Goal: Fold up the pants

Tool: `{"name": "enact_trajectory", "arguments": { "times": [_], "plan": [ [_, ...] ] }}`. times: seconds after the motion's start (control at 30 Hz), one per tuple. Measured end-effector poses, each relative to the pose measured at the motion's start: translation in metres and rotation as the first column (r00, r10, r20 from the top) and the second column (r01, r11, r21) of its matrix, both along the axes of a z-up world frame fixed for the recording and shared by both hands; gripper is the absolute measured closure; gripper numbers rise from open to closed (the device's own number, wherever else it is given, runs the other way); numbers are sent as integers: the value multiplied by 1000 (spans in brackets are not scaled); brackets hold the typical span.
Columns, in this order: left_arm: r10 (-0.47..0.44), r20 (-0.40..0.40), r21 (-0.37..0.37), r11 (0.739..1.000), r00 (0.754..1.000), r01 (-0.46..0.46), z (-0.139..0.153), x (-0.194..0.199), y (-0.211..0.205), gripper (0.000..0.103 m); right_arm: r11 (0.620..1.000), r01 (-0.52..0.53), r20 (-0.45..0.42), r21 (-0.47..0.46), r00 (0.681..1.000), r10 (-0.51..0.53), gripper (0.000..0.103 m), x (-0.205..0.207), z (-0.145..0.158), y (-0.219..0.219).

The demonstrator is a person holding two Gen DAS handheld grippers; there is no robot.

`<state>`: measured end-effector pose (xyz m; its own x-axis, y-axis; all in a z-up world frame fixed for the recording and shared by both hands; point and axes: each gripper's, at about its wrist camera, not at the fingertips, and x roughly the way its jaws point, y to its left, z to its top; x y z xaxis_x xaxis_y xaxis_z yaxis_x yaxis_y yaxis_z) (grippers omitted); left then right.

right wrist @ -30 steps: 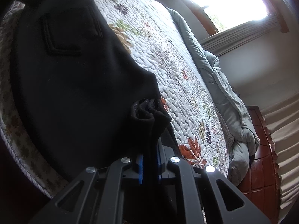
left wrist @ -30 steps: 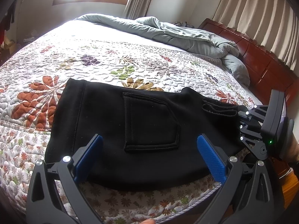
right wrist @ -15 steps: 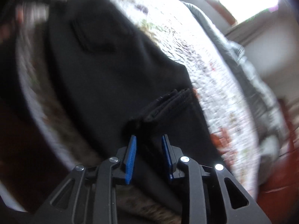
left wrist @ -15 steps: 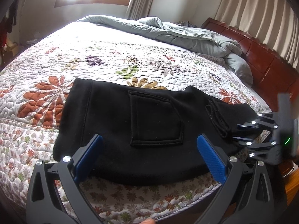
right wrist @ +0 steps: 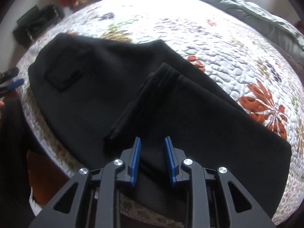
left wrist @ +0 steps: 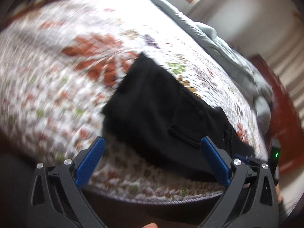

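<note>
Black pants [right wrist: 117,87] lie folded on the floral quilt near the bed's front edge, a back pocket [right wrist: 64,70] showing at the left and the leg cuffs [right wrist: 140,98] laid over the middle. They also show in the blurred left wrist view [left wrist: 161,114]. My right gripper [right wrist: 153,142] hovers just above the pants, jaws partly open and empty. My left gripper [left wrist: 152,148] is wide open and empty, at the pants' near left corner over the bed edge. Its blue fingertips [right wrist: 16,83] show at the far left of the right wrist view.
The floral quilt [right wrist: 218,38] covers the bed. A rumpled grey duvet [right wrist: 256,13] lies along the far side. A red-brown wooden headboard [left wrist: 281,95] stands at the right. Dark items [right wrist: 36,22] sit on the floor beyond the bed's left corner.
My right gripper has opened and let go of the leg cuffs, which now lie on the pants, and it has pulled back. My left gripper has swung left and tilted, still open.
</note>
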<state>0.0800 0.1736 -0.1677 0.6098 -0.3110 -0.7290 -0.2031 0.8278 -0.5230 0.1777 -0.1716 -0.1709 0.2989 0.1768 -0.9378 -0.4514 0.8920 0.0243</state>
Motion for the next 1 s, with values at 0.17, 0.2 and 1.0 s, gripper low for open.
{"name": "enact_trajectory", "arguments": {
  "times": [0.17,0.2,1.0],
  "plan": [
    [60,-28,-159,985,998,-63,-9,-6,16,3,981,-154,-56,117,985,161,52,42,45,27],
    [63,-31,-184,981,998,-67,-12,-6,18,3,964,-207,-78,169,972,222,38,56,55,40],
    [276,-124,-466,832,953,-302,-51,20,15,4,611,-649,-516,453,368,773,17,187,-30,348]
  ]
}}
